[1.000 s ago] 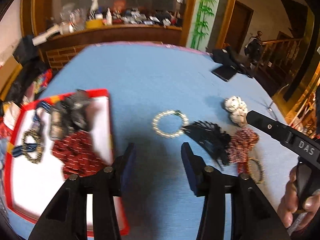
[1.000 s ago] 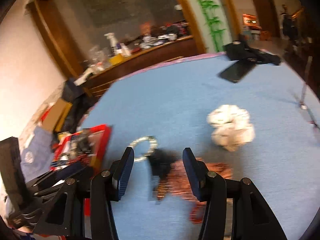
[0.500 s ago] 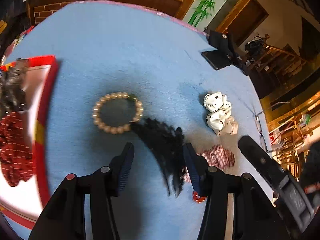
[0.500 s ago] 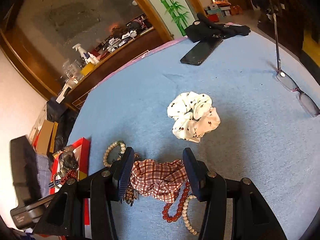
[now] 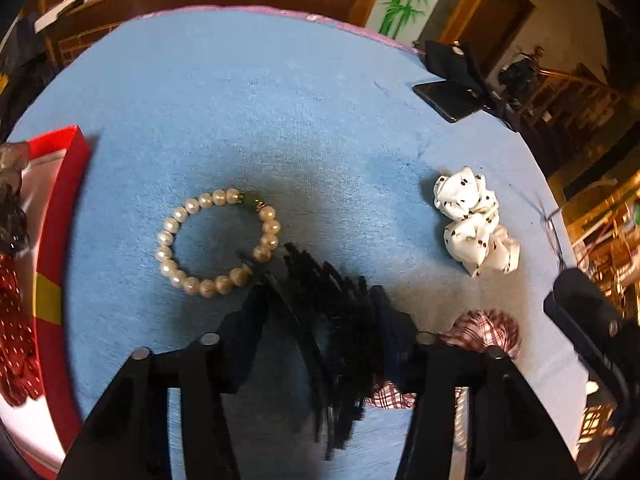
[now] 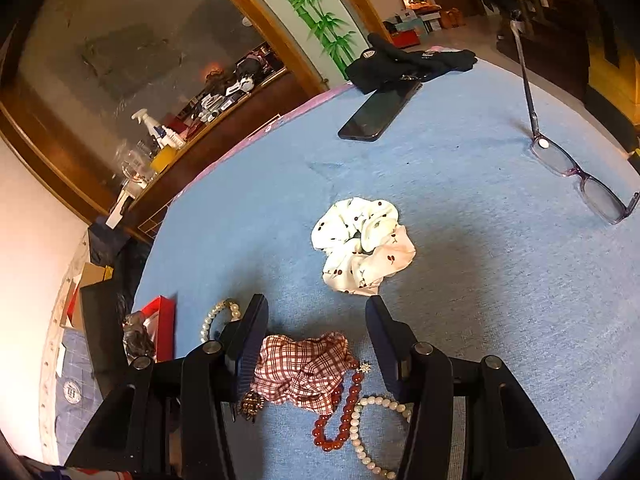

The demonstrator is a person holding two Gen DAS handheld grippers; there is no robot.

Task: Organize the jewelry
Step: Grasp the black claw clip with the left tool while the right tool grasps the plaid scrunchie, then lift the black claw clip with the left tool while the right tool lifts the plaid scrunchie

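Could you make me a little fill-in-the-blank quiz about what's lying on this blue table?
1. The pearl bracelet has one bead of a different colour: ____.
2. The white scrunchie is printed with small ____.
3. The phone lies partly under a ____ garment.
4. Between the right gripper fingers lies a red-and-white ____ scrunchie.

Missing words: green; cherries; black; checked

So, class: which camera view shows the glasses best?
The right wrist view: the glasses lie whole and sharp on the blue cloth at right. The left wrist view catches only a thin, faint outline at the table's far right edge.
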